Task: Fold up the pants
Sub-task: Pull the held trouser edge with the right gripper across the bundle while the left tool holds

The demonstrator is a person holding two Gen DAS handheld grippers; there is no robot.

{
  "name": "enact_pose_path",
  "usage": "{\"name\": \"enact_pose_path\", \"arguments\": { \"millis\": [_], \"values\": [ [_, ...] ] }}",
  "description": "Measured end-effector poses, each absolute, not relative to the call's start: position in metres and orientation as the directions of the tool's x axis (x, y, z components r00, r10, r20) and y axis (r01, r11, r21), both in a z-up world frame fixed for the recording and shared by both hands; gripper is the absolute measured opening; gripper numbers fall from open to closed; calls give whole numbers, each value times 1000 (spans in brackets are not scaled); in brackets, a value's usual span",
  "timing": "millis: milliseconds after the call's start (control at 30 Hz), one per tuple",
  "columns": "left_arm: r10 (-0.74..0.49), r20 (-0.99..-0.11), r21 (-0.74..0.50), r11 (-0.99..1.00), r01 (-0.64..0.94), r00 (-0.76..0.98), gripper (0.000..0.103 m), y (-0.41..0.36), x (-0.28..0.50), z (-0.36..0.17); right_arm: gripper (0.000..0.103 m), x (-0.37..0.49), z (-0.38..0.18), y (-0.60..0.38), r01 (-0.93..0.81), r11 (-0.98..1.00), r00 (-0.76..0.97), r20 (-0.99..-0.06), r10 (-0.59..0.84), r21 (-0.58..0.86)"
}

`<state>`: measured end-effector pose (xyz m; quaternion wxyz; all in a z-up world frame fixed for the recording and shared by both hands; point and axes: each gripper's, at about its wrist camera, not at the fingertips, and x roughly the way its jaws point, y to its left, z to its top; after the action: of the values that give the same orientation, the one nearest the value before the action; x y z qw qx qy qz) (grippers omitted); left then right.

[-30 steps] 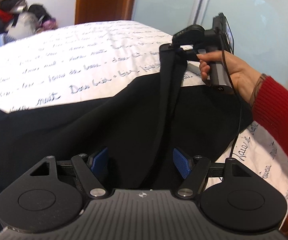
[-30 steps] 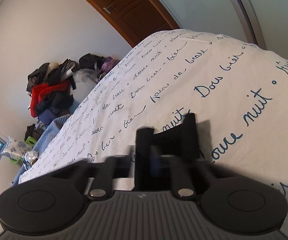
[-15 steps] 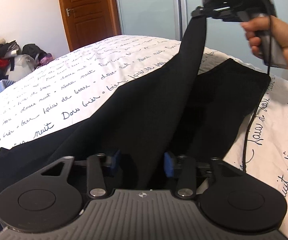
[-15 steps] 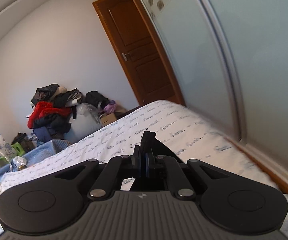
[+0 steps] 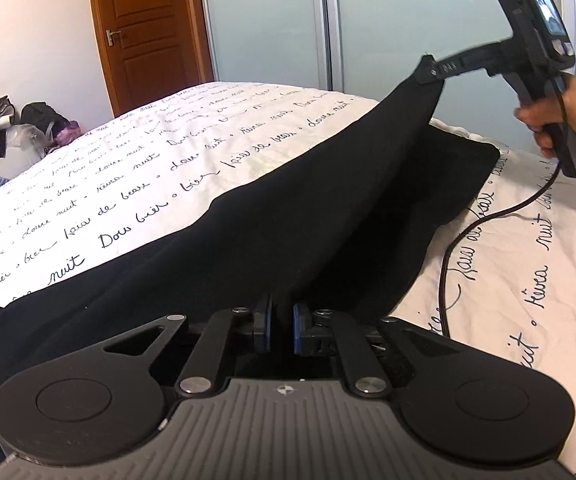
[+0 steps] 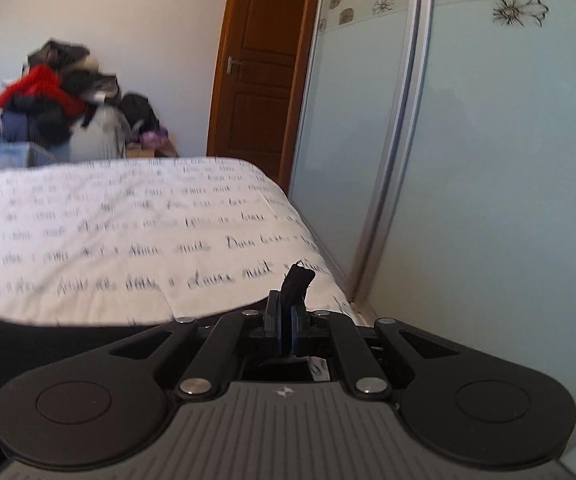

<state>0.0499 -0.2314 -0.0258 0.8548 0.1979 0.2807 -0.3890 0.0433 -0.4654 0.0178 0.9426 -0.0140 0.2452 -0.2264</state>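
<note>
Both grippers pinched the black fabric pants lying on the white script-printed bedsheet: the left gripper, jaws just closing, gripped a fold; the right gripper held a raised corner.

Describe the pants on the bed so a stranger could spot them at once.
Start at the bed, covered in white bedding with dark cursive writing. Across its near side lie the black pants, one corner lifted by the right tongs. They are the only plain black fabric on it.
</note>
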Motion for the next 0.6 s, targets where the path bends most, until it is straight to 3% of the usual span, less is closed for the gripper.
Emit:
{"name": "enact_pose_path", "arguments": {
  "millis": [233,600],
  "values": [
    [-547,-648,142,597,790,530,14,-233,44,-29,5,23,-7,-472,434,892,722,-542,-430,-130],
    [-545,-652,178,566,805,528,14,-229,33,-31,5,-5,-22,-475,461,885,704,-579,-411,-68]
  ]
}}
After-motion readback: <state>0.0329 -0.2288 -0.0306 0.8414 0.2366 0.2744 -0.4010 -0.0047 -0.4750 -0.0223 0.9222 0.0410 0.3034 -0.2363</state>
